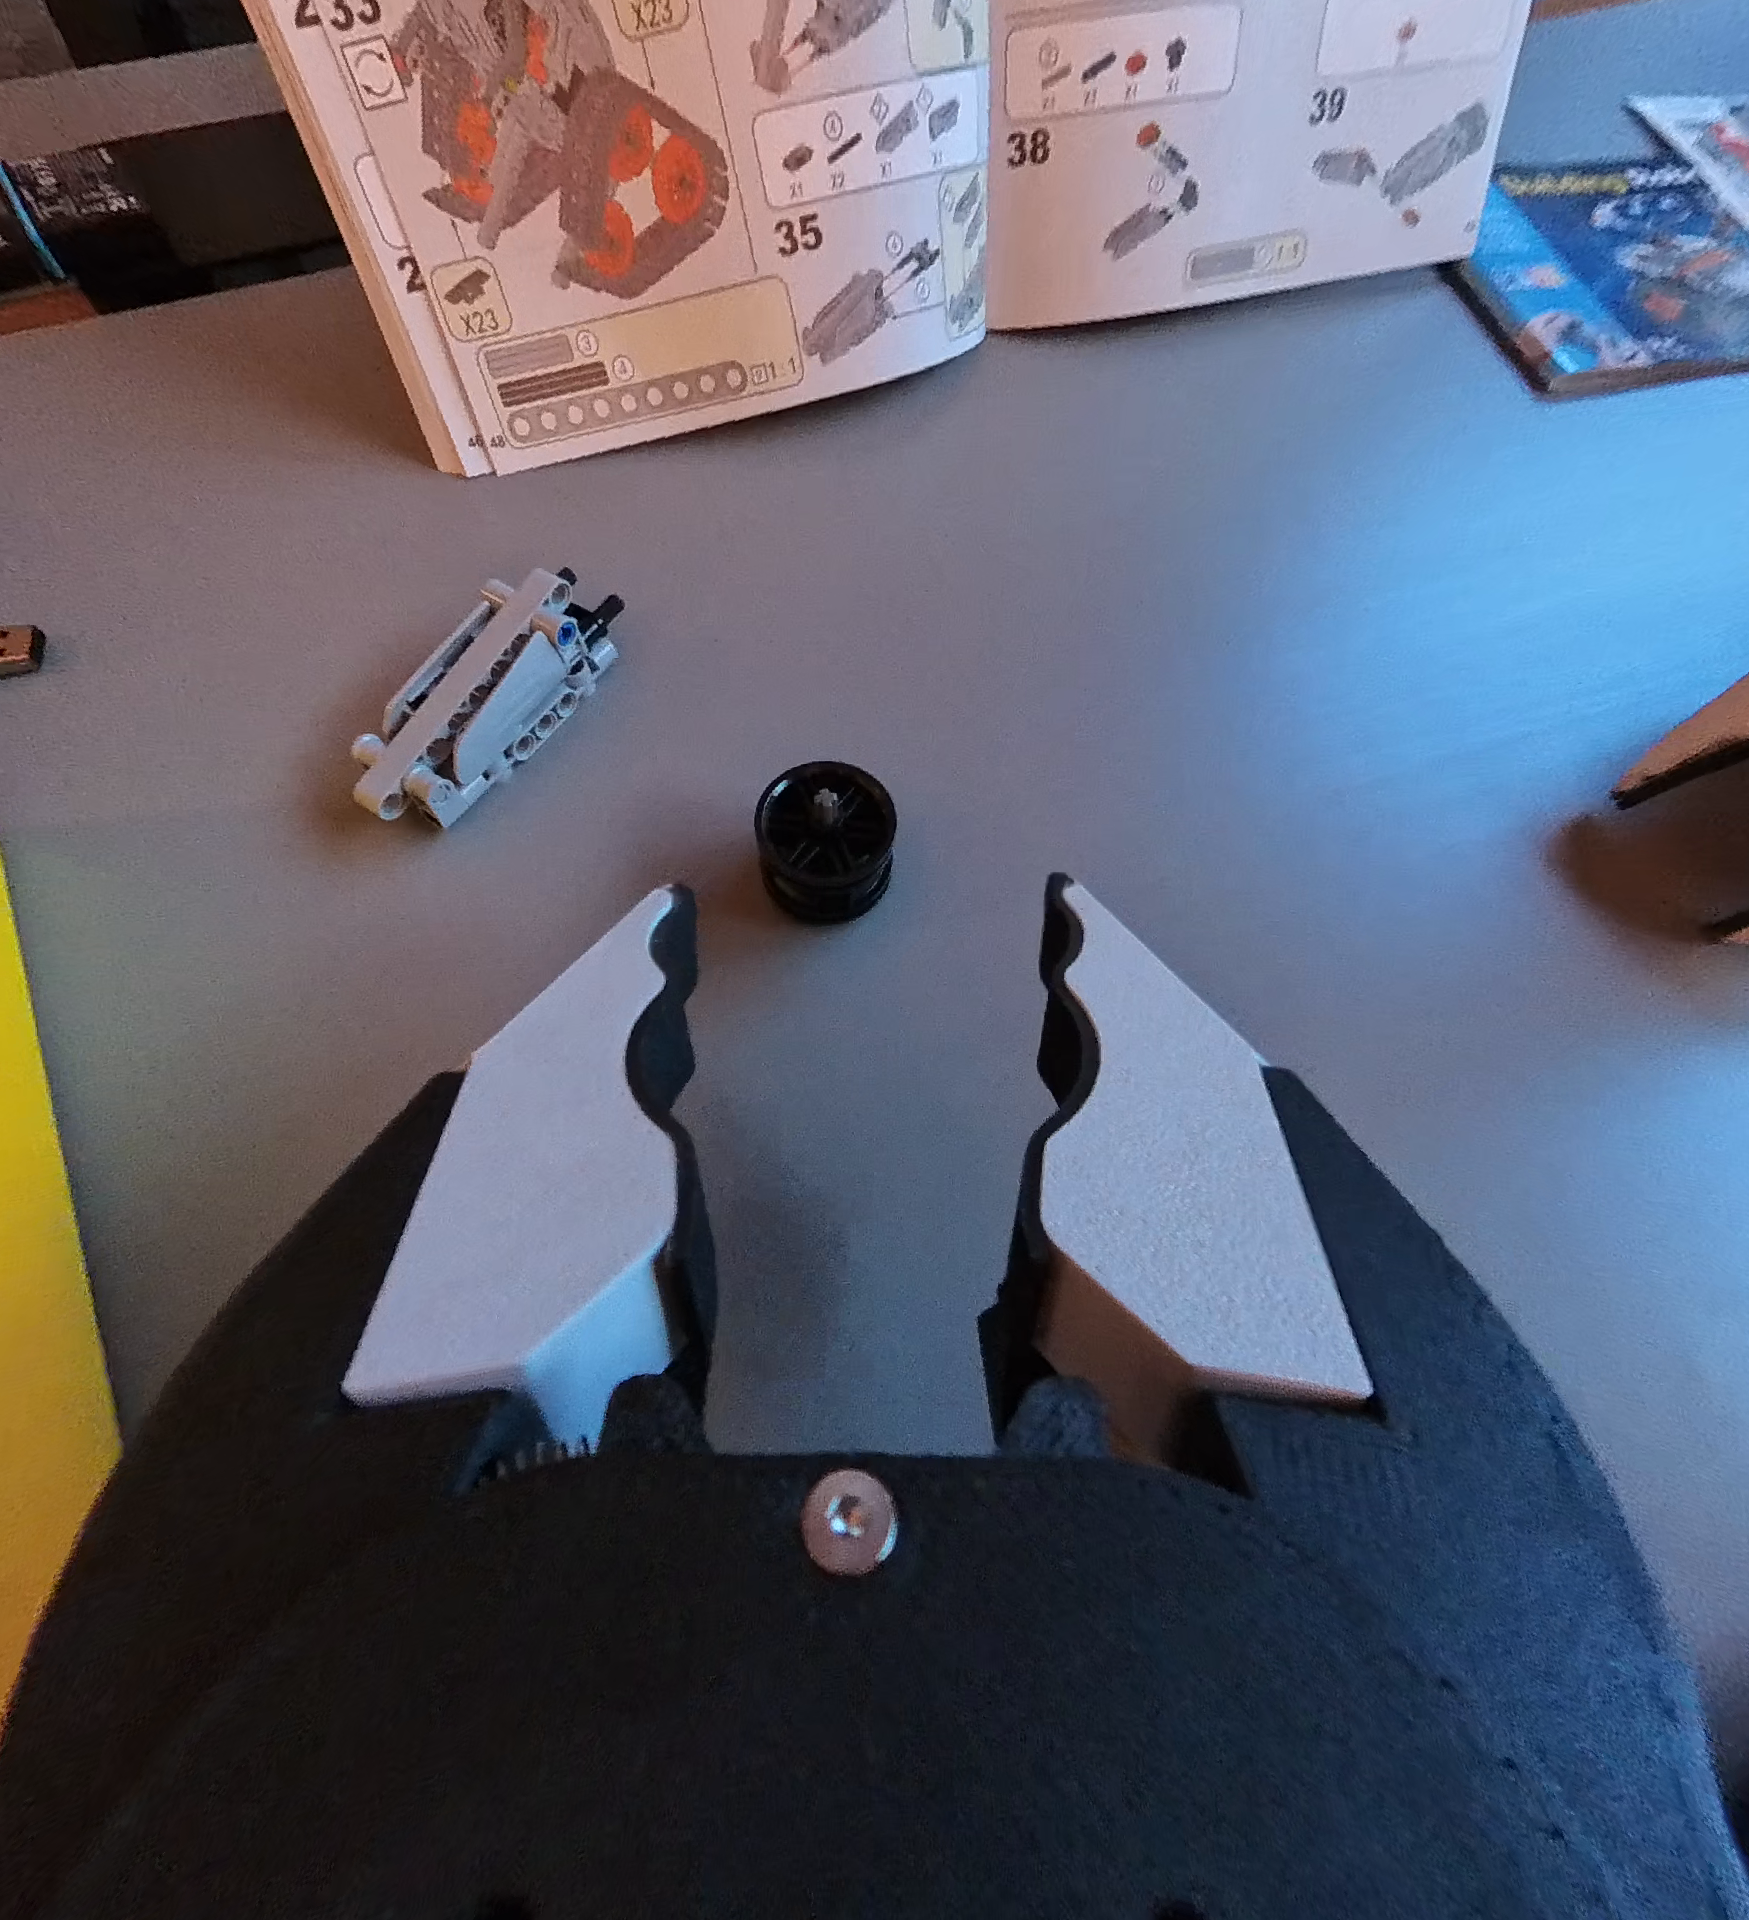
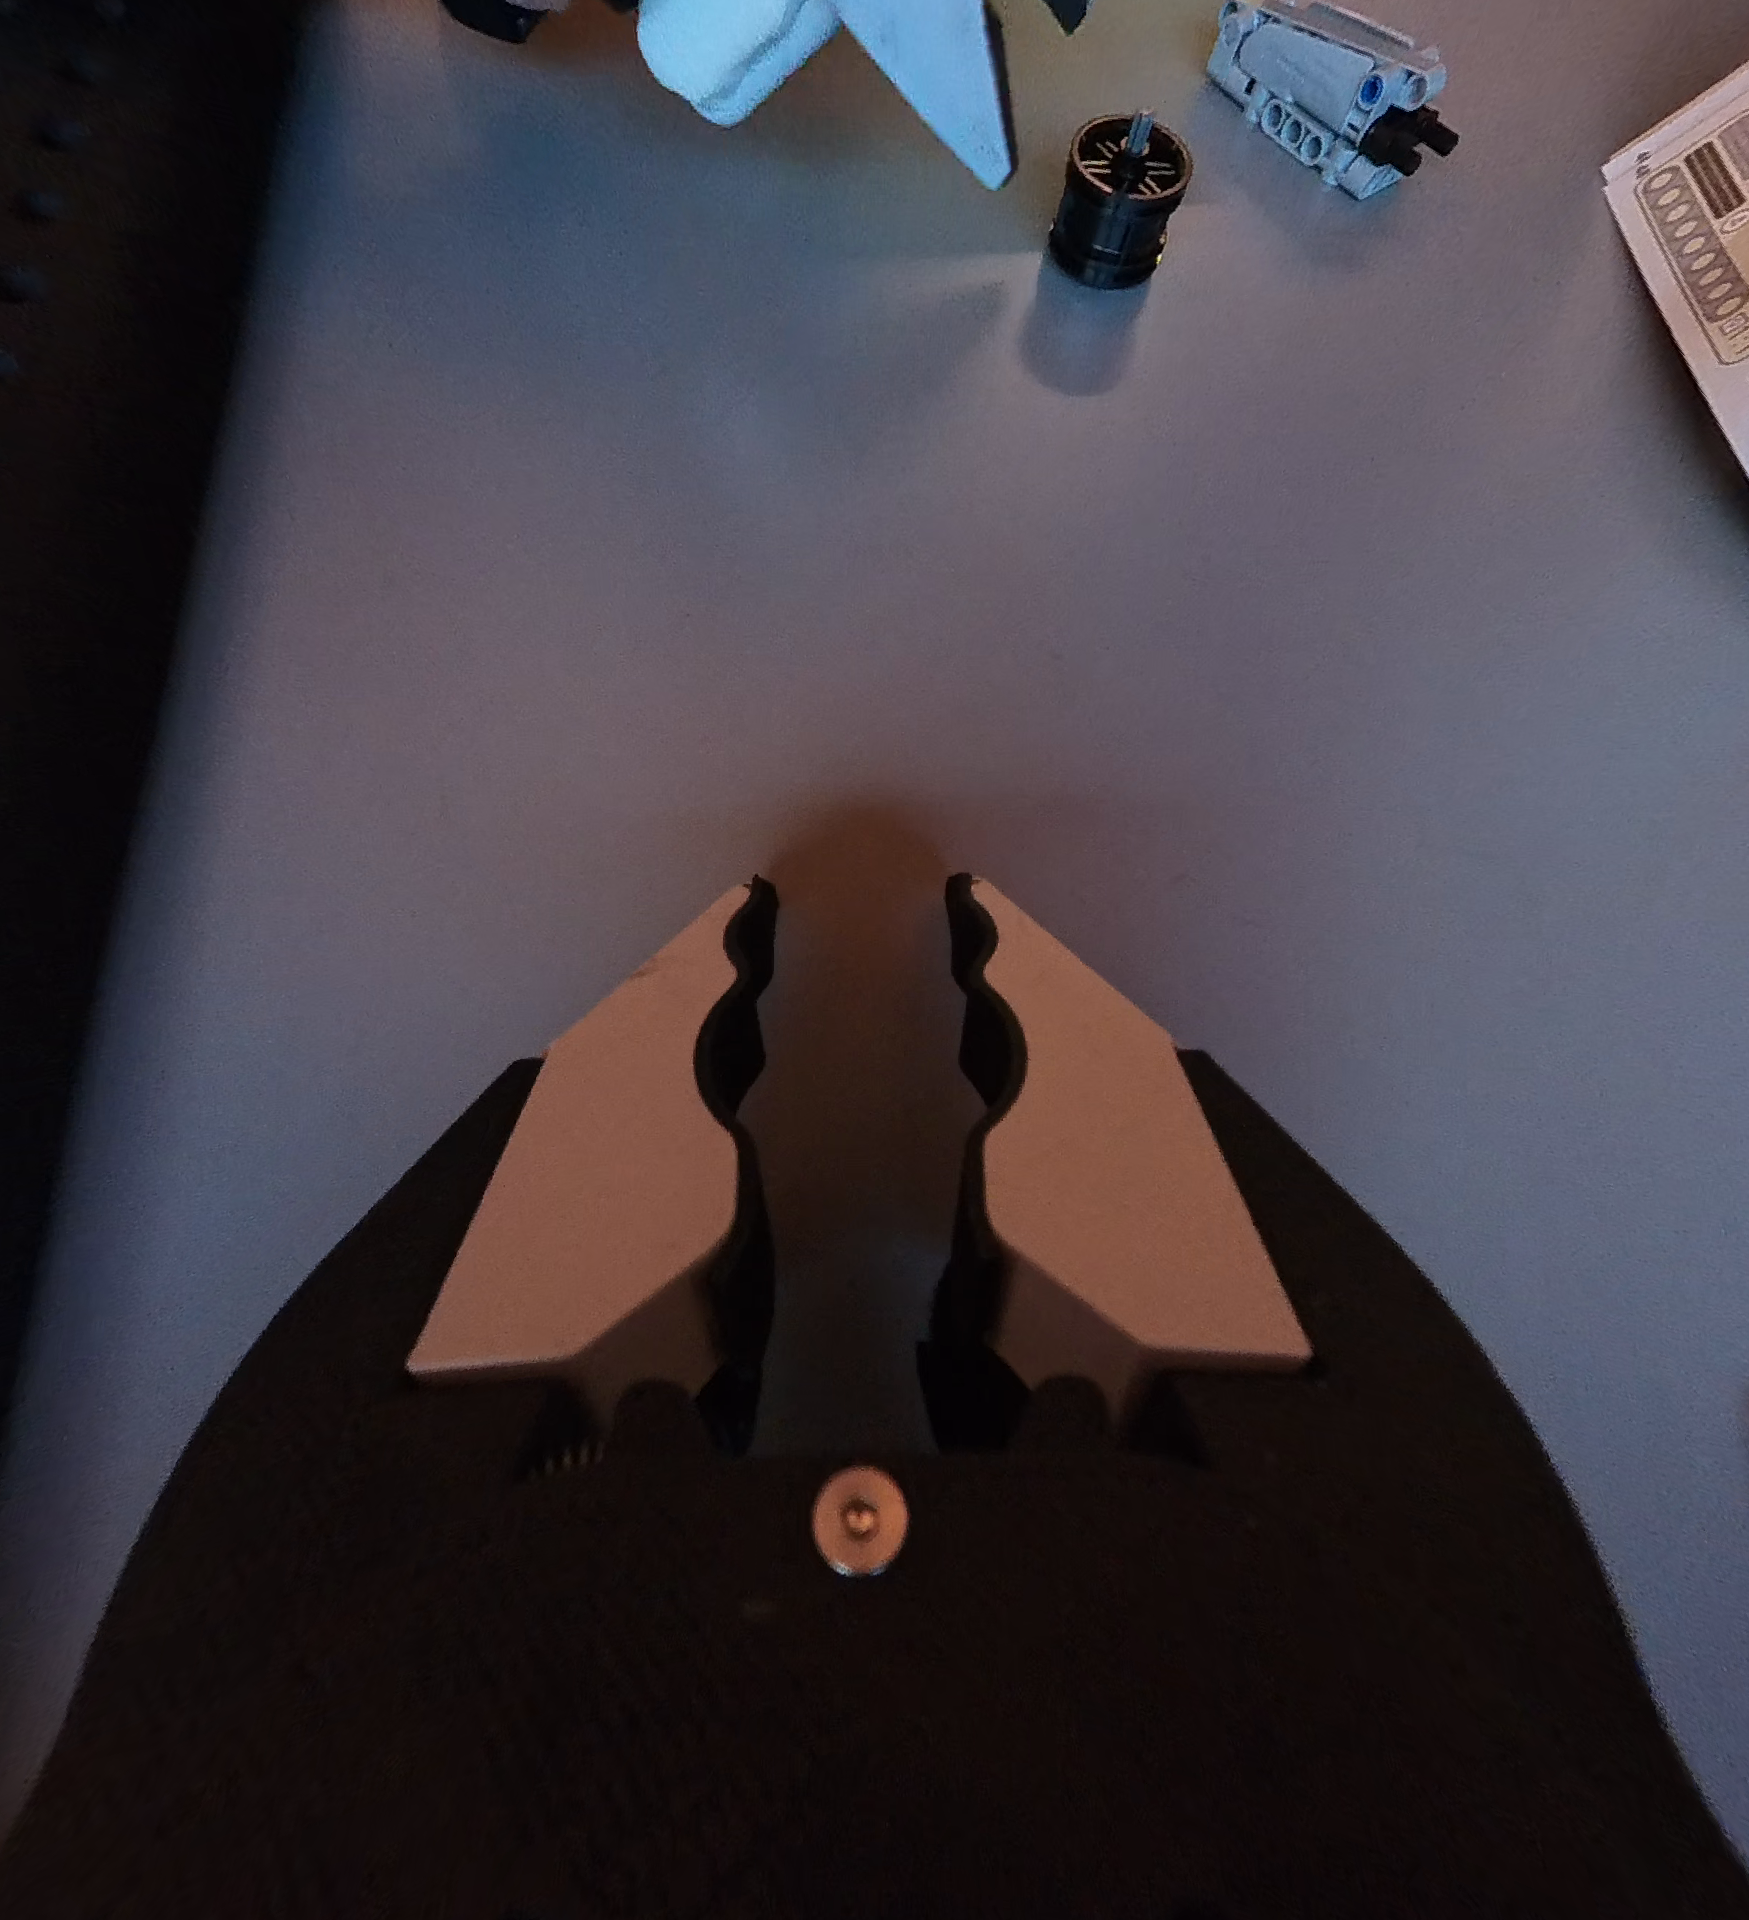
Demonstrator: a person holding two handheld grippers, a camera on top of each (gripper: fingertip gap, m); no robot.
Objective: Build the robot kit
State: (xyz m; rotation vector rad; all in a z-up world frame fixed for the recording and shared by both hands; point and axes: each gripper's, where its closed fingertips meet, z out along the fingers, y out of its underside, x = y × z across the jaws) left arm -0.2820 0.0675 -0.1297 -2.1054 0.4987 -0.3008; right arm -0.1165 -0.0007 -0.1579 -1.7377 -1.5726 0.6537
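Resting on grey table point(image 1: 1213, 644), black wheel point(image 1: 825, 842) beside booklet point(image 1: 849, 208)

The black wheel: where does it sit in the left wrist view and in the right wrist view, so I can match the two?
Left wrist view: black wheel at centre, on the grey table, just beyond the open left gripper.
Right wrist view: black wheel near the top, right of centre, far ahead of the open right gripper.
Shared landmark: the grey brick assembly lying near it.
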